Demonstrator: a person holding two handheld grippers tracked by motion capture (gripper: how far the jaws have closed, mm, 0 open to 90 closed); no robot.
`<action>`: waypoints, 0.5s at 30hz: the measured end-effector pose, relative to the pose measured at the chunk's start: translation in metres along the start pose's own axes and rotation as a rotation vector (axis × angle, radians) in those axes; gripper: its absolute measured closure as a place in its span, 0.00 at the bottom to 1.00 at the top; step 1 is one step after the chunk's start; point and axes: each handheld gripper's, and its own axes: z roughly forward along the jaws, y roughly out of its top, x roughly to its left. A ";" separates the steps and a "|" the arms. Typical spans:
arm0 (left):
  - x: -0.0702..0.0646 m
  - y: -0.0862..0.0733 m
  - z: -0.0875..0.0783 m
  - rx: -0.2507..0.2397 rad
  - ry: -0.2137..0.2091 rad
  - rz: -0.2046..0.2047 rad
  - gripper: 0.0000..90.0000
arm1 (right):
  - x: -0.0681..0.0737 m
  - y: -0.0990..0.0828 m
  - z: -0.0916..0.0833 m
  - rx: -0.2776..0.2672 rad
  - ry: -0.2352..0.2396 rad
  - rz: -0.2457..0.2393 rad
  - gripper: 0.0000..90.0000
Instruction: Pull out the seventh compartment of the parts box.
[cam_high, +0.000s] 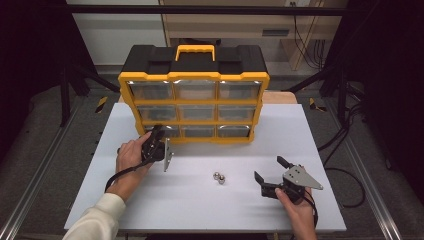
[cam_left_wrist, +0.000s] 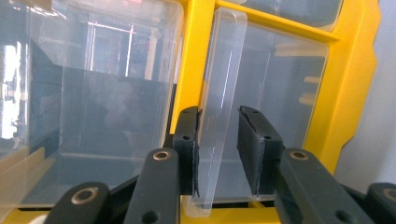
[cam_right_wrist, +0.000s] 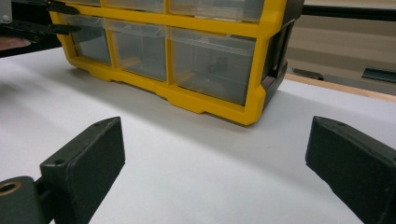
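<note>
A black-and-yellow drawer cabinet (cam_high: 194, 95) with clear drawers stands at the back of the white table (cam_high: 200, 210). My left gripper (cam_high: 156, 134) reaches into its bottom-left drawer (cam_high: 162, 131). In the left gripper view the drawer's clear pull tab (cam_left_wrist: 219, 93) stands between the jaws of my left gripper (cam_left_wrist: 217, 126). One pad lies against the tab and the other stands a little off it. My right gripper (cam_high: 268, 168) rests open near the table's front right, with nothing between its jaws (cam_right_wrist: 215, 149). Two small metal balls (cam_high: 219, 177) lie on the table between my hands.
The cabinet's yellow frame (cam_right_wrist: 254, 84) faces my right gripper across bare table. The left gripper (cam_right_wrist: 42, 28) appears at the top left of the right gripper view. Dark frame rails and cables flank the table on both sides.
</note>
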 end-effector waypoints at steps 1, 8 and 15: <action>0.000 0.001 0.000 0.005 0.002 -0.001 0.74 | 0.000 0.000 0.000 0.000 0.000 0.000 0.06; -0.004 0.003 0.001 0.010 0.014 -0.018 0.71 | 0.001 0.000 0.001 0.003 0.006 0.000 0.05; -0.004 0.004 0.000 0.024 0.028 -0.021 0.74 | 0.001 0.000 0.001 0.002 0.004 -0.007 0.06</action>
